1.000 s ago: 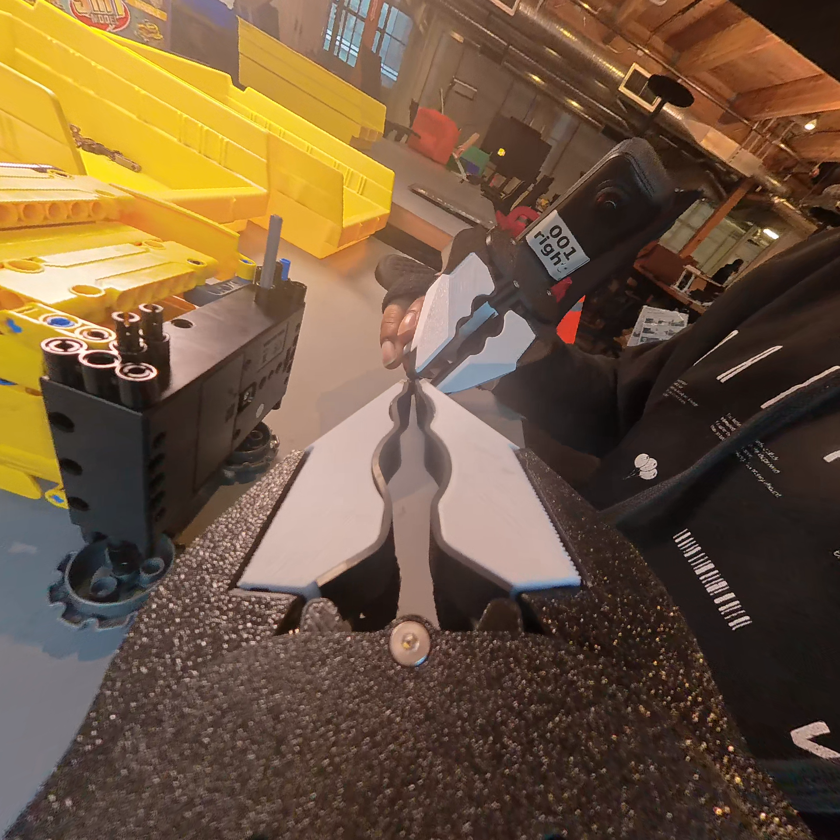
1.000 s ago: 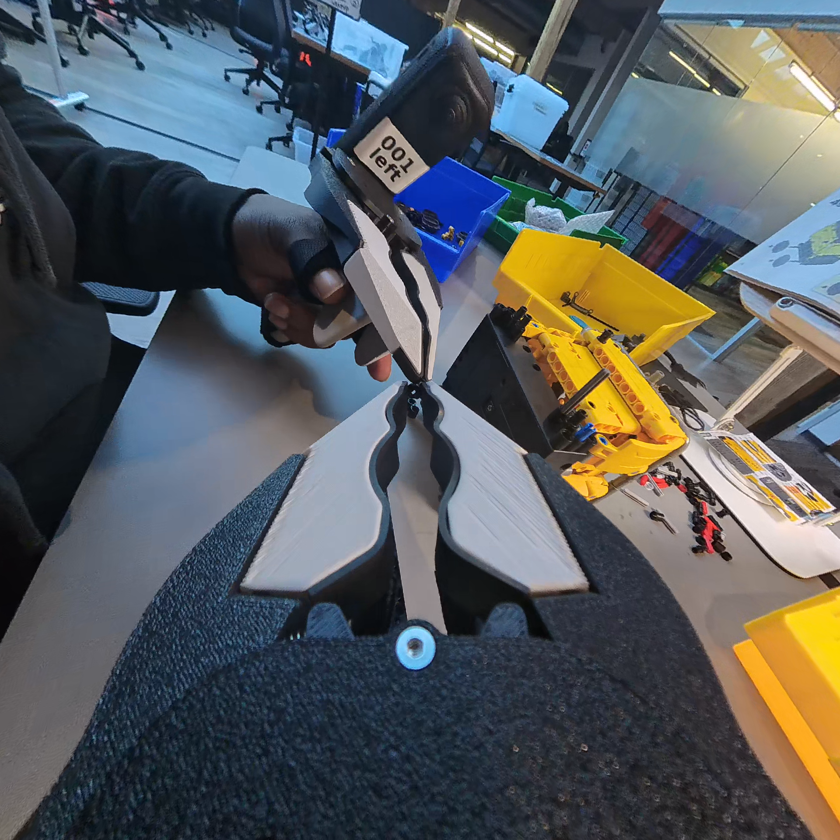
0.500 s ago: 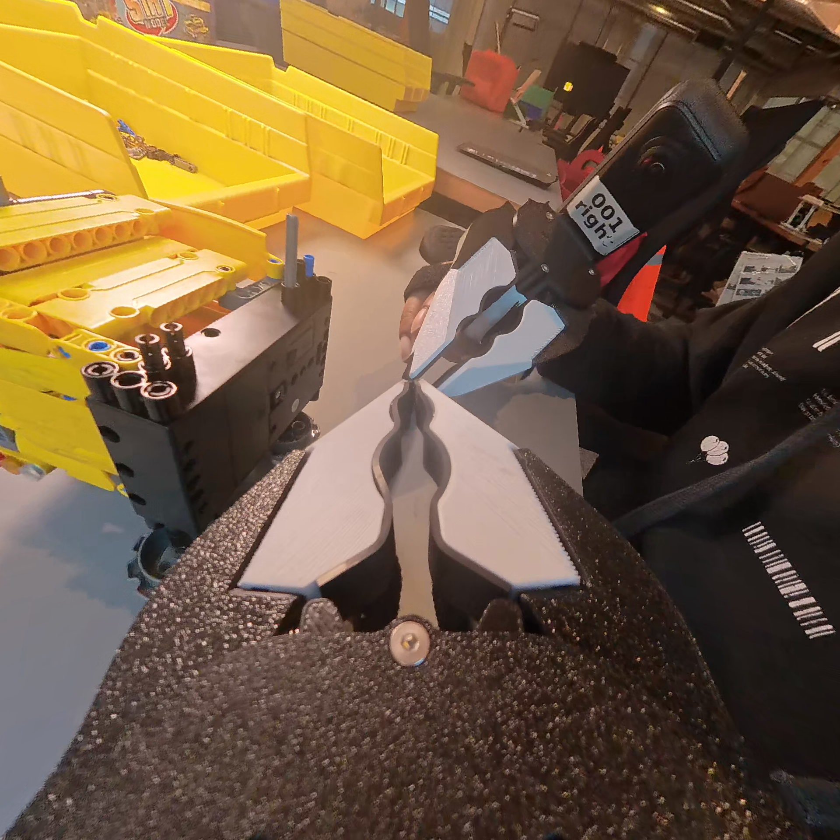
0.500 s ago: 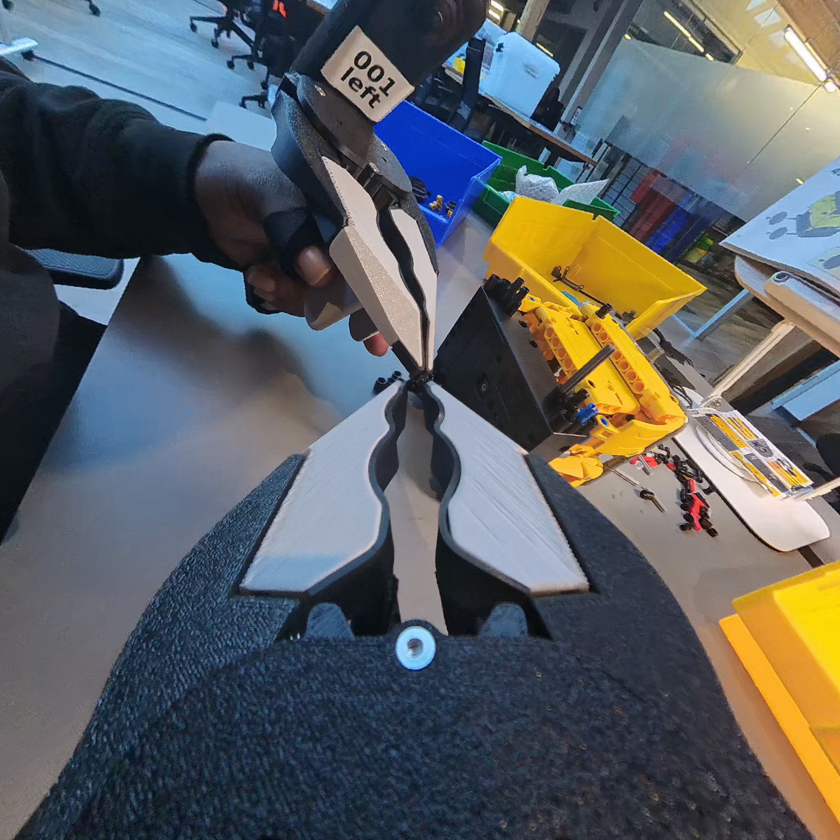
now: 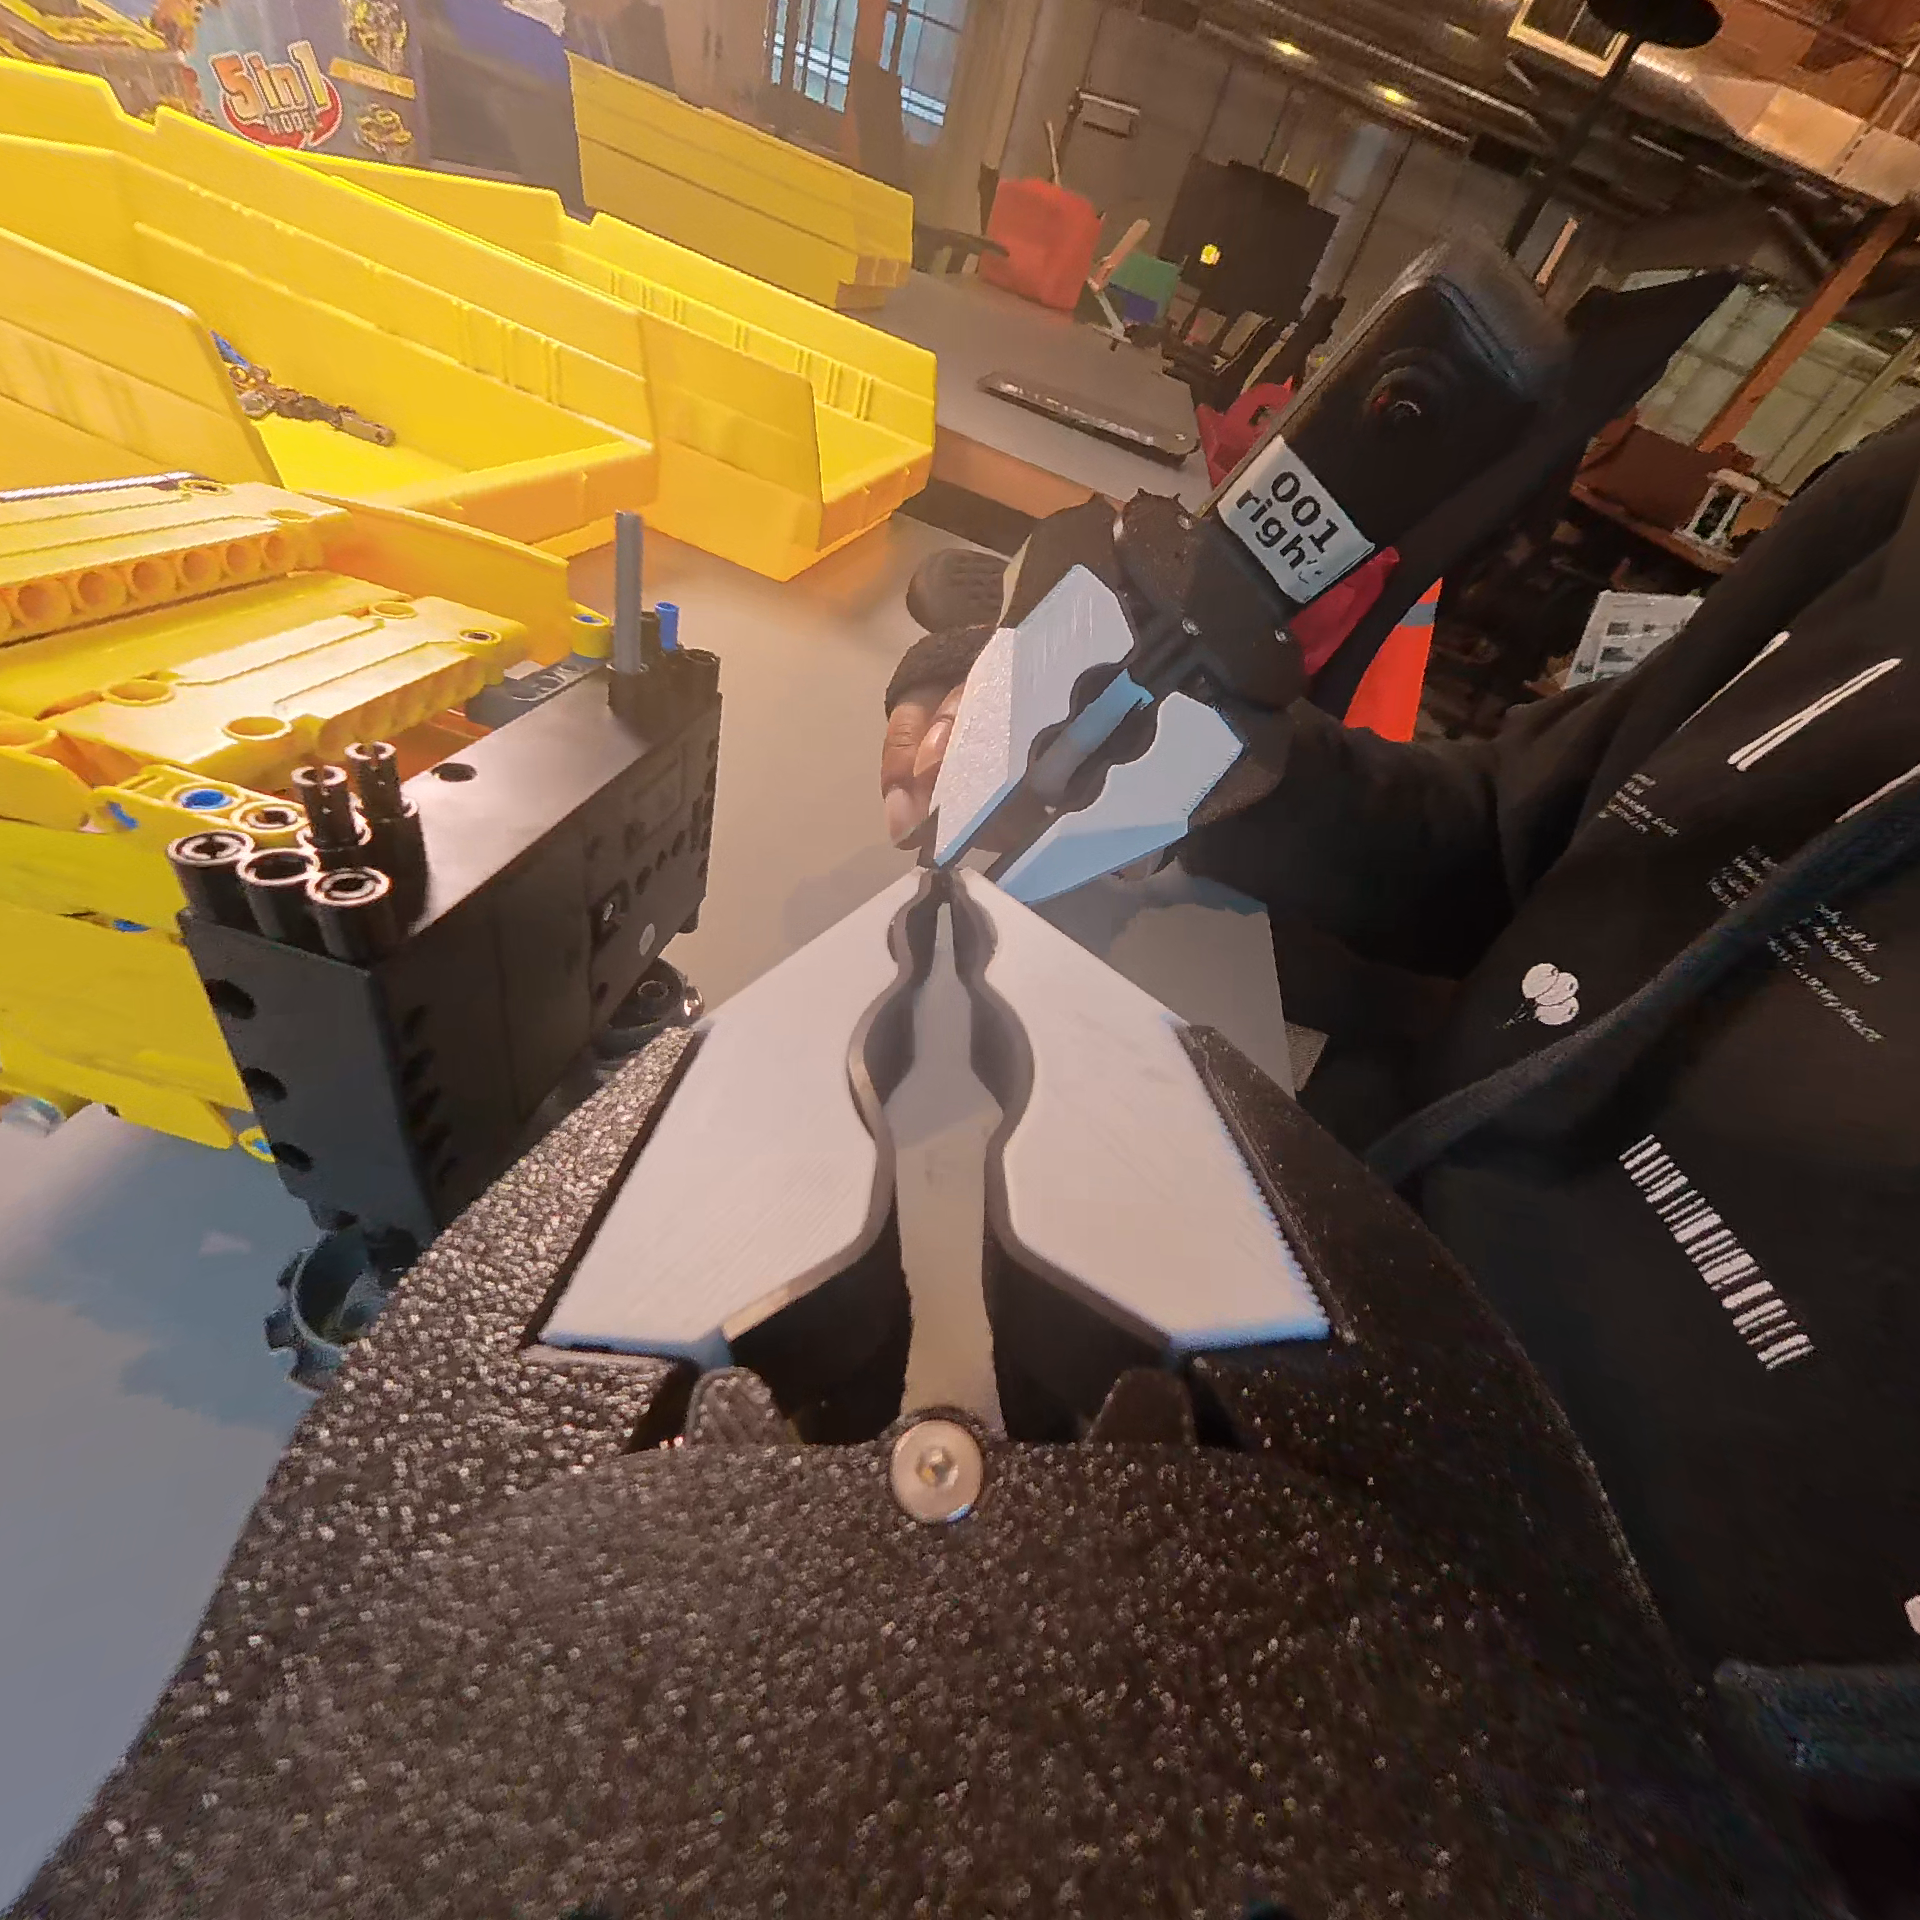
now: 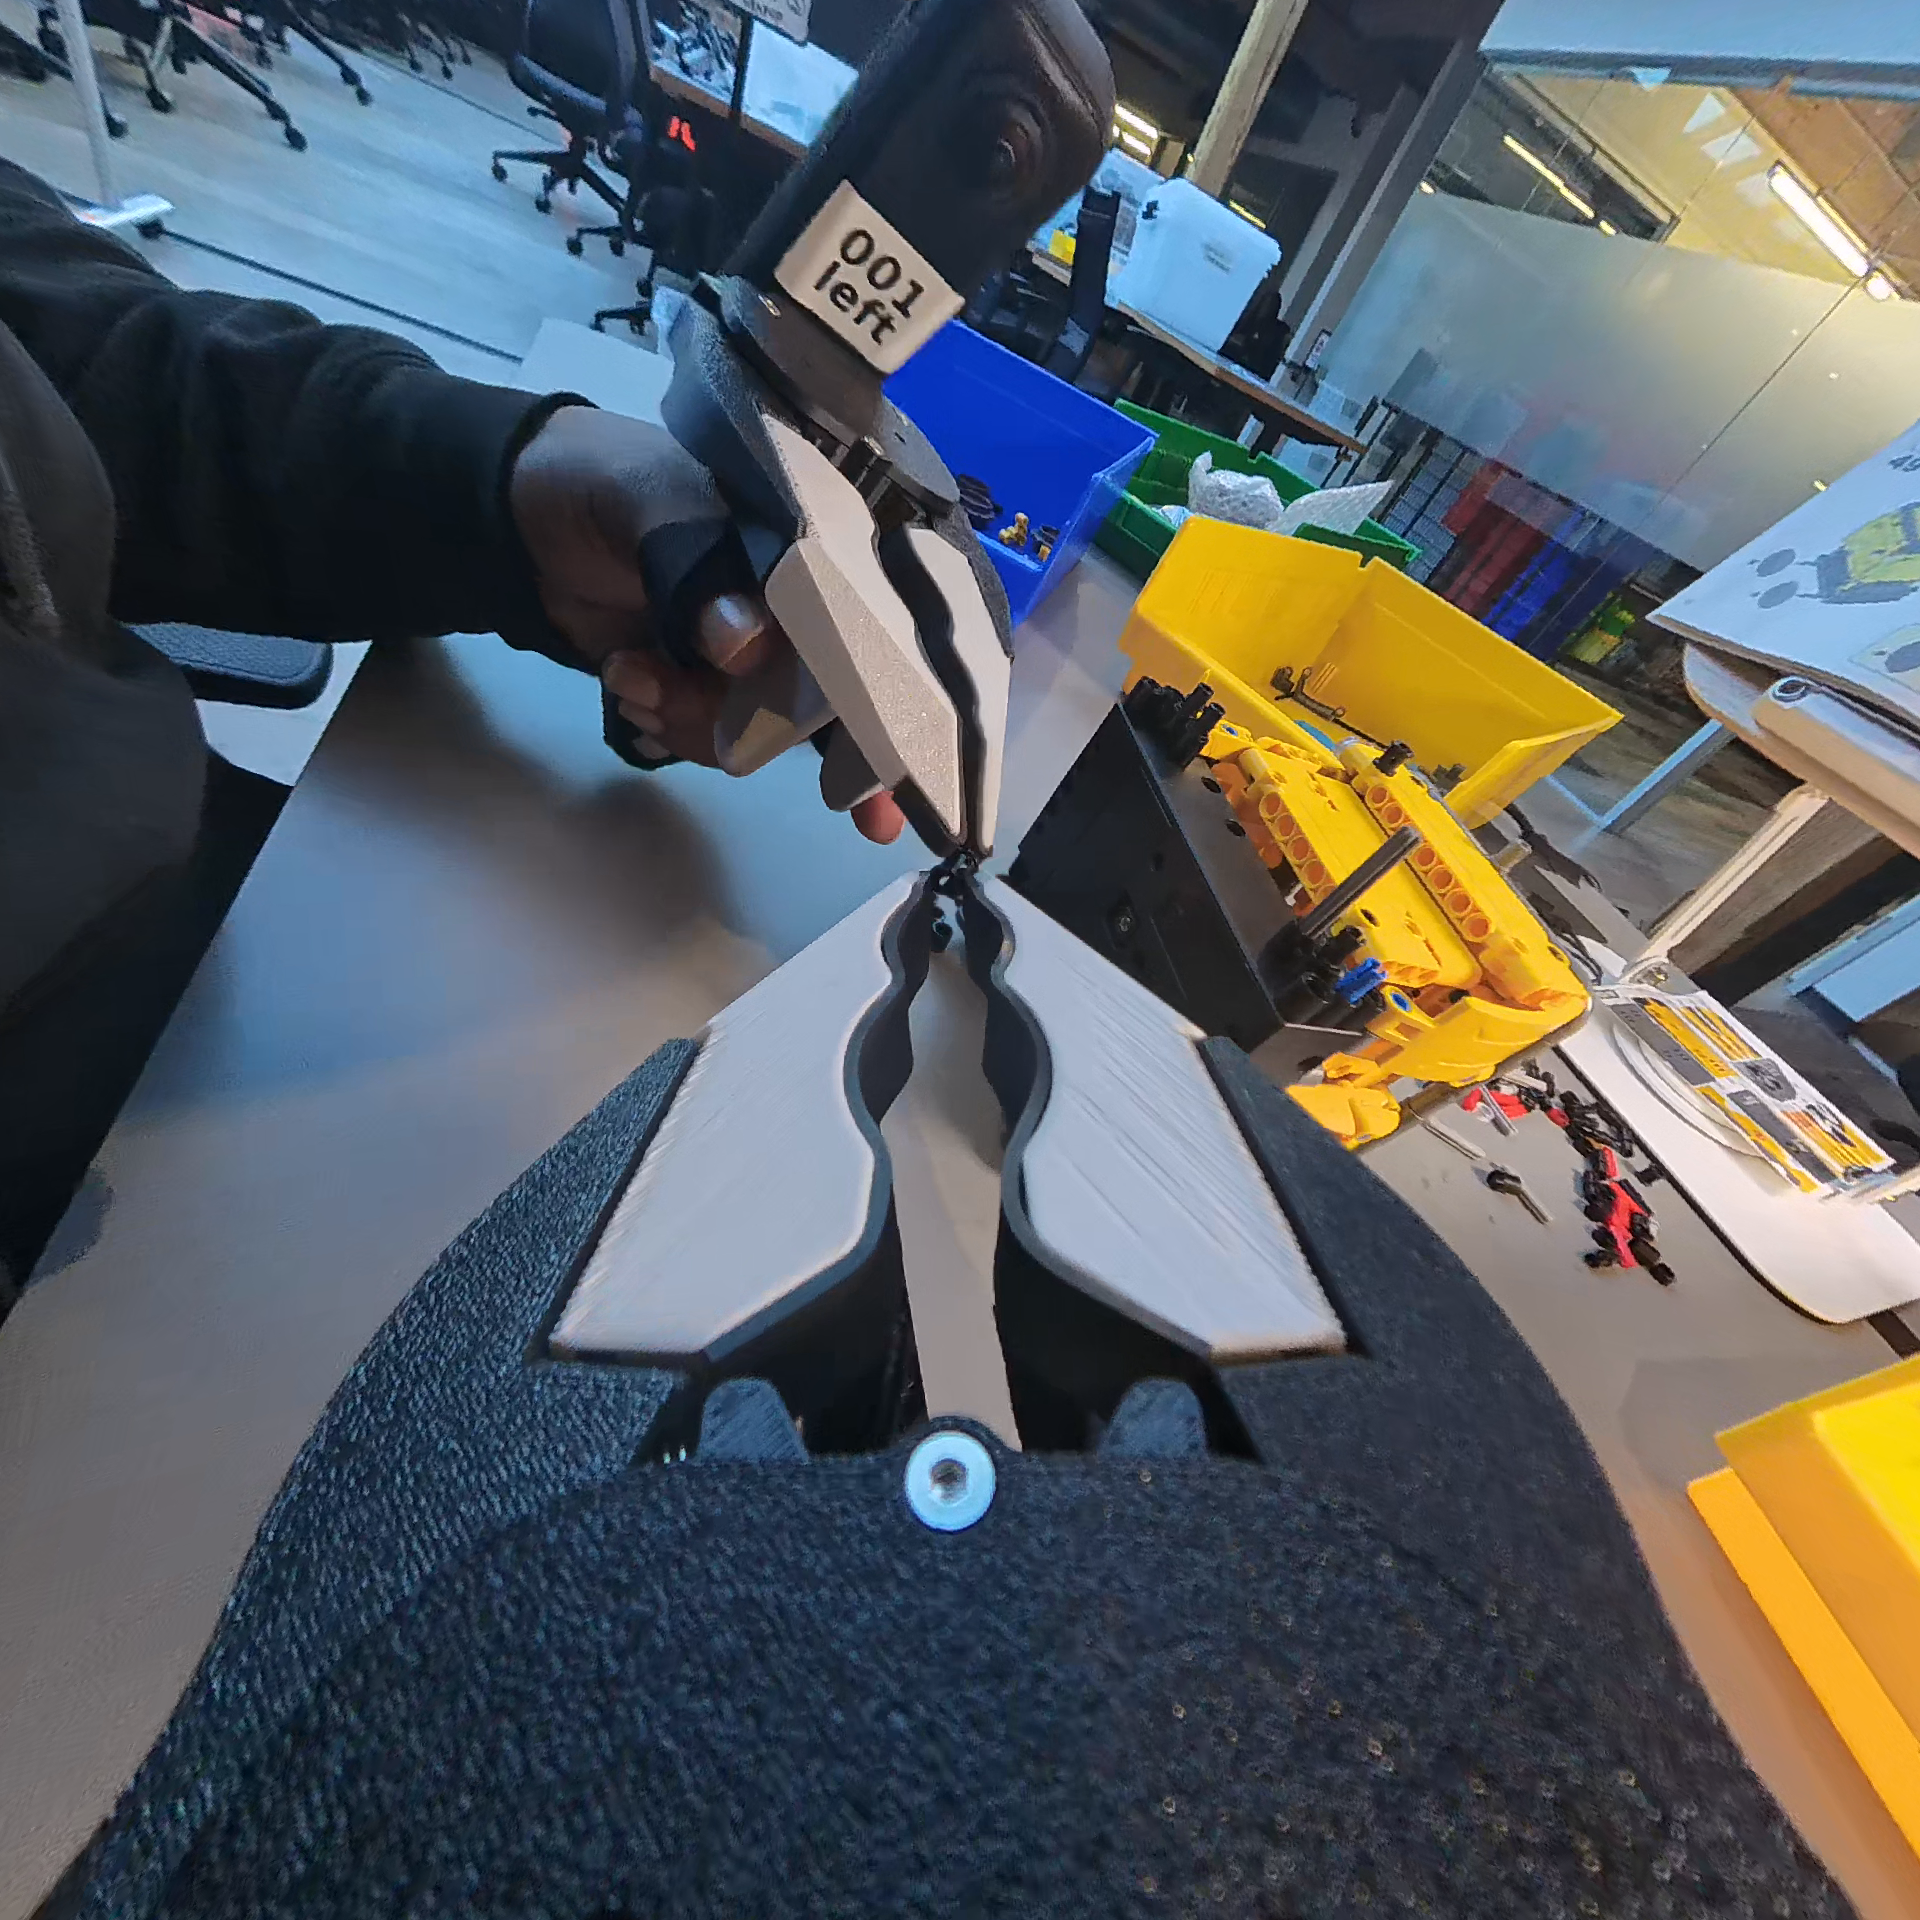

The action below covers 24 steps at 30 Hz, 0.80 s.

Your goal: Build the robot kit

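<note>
Meeting tip to tip above the grey surface (image 6: 436,935), the left claw (image 5: 940,878) and the right claw (image 6: 954,883) both have their fingers drawn narrow. A tiny black piece (image 6: 956,868) sits pinched at the spot where the tips meet; the right wrist view shows it between the right claw's fingertips and touching the left claw's tips, but which claw truly carries it cannot be told. In the left wrist view the piece is hidden at the closed tips.

Just beside the claws stands a black block (image 5: 468,935) with short black pegs (image 5: 312,862) on top, joined to a yellow toy build (image 6: 1403,894). Bare surface lies open between the claws and the person's dark sleeve (image 6: 260,488).

Only the right wrist view shows small red and black loose parts (image 6: 1600,1184) and a printed booklet (image 6: 1756,1091) toward the far right edge of the surface, a yellow bin (image 6: 1351,623), then a blue bin (image 6: 1018,447) and a green bin (image 6: 1226,488) farther off. Only the left wrist view shows a row of large yellow bins (image 5: 520,343) along the opposite edge, and the gloved hand (image 5: 925,717) behind the right claw.
</note>
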Available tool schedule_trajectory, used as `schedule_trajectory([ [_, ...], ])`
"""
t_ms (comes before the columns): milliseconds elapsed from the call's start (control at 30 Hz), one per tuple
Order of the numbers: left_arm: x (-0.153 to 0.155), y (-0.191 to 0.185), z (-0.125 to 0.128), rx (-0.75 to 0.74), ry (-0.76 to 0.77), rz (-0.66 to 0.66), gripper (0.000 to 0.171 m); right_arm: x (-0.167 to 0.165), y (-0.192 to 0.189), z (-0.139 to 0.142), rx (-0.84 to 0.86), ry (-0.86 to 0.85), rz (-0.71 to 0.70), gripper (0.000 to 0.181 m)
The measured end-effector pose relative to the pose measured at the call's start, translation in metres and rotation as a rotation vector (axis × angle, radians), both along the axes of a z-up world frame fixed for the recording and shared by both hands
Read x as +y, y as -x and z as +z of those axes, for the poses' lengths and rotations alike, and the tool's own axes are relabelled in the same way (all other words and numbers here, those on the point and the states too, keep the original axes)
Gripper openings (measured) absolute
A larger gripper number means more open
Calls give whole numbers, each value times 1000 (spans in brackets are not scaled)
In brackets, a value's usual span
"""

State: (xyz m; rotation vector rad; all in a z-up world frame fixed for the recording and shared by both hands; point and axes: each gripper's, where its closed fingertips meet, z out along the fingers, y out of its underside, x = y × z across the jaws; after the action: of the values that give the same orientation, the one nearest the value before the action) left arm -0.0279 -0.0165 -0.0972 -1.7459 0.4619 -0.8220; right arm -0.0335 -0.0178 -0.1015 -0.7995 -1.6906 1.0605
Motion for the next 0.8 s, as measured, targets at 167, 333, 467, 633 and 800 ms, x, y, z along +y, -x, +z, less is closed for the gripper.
schedule_trajectory([
  [167,-4,-1,6,-151,46,-57,12,-5,1,5,43,-26,15,6],
  [333,-11,-6,16,-306,92,-155,7,-11,-2,17,117,-43,32,6],
  [467,-11,-8,22,-386,102,-180,5,-11,-4,23,151,-46,33,5],
  [633,-6,-7,19,-327,82,-135,4,-7,-3,20,146,-89,1,5],
  [800,-2,7,-13,176,43,-33,4,1,1,-8,0,-125,-27,13],
])
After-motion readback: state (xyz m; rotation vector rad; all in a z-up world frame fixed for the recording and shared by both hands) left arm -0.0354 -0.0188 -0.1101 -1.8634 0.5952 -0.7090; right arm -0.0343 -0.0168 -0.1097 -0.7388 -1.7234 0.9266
